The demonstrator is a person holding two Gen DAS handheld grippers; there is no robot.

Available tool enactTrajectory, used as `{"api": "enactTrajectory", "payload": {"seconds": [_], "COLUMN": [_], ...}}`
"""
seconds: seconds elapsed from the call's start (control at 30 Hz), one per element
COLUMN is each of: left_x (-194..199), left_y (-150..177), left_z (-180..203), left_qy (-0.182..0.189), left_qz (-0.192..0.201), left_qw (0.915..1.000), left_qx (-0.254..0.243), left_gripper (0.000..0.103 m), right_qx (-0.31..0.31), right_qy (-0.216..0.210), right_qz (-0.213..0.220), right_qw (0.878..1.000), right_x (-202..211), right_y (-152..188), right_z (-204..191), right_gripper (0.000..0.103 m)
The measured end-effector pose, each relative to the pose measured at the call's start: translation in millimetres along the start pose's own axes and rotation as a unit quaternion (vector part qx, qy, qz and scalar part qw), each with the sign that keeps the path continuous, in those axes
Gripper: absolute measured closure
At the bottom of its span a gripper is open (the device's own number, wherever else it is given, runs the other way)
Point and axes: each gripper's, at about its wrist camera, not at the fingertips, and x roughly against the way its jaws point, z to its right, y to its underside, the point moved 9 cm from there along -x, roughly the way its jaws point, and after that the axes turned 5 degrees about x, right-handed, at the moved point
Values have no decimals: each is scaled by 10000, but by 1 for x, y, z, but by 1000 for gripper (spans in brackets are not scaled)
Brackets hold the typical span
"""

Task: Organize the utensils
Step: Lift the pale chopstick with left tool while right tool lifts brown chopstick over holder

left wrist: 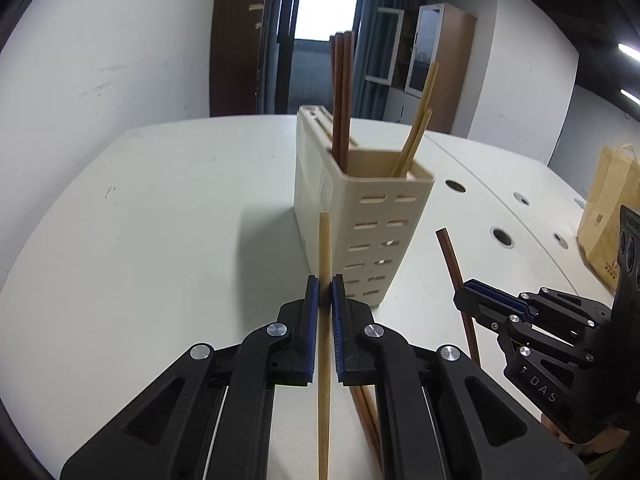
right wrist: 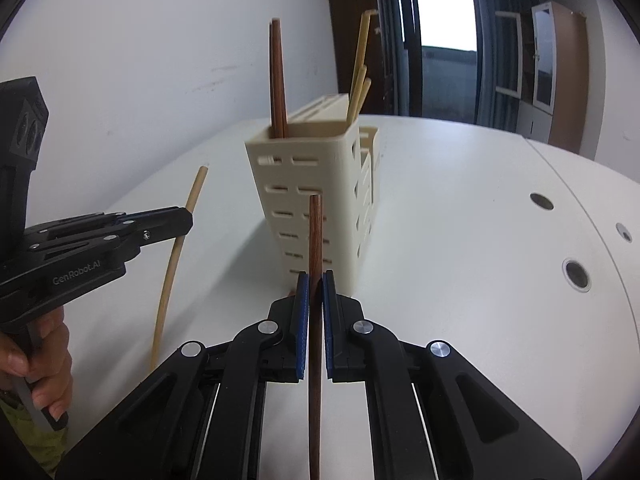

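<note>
The left gripper (left wrist: 325, 280) and right gripper (right wrist: 316, 276) pointed forward and downward side by side, jaws nearly closed.

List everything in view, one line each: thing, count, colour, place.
utensil holder: one, cream, slotted, upright on the table
dark chopsticks in holder: at least two, brown, left side of the holder
light chopsticks in holder: three, pale bamboo, right side
table: one, white, with round holes
paper bag: one, tan, far right on the table
light chopstick: one, bamboo, held in the left gripper's jaws
dark chopstick: one, brown, held in the right gripper's jaws
left gripper: black, shut
right gripper: black, shut
hand: one, on the left gripper's handle
</note>
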Motion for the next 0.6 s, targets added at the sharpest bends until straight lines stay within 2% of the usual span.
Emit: {"api": "enactTrajectory", "payload": {"seconds": [0.33,0.6], "left_x": [32,48], "left_y": [-31,-60], "left_z": [26,44], "left_qy": [63,-44], "left_qz": [496,919], "left_qw": [9986,9947], "left_qx": [-193,-450], "left_gripper": [97,97], "right_qx": [68,217], "right_qy": [82,163], "right_qz": [583,1040], "right_qw": [9982,9942], "right_x": [32,56], "right_y": [-33,-69], "right_z": [6,4], "right_gripper": [96,96]}}
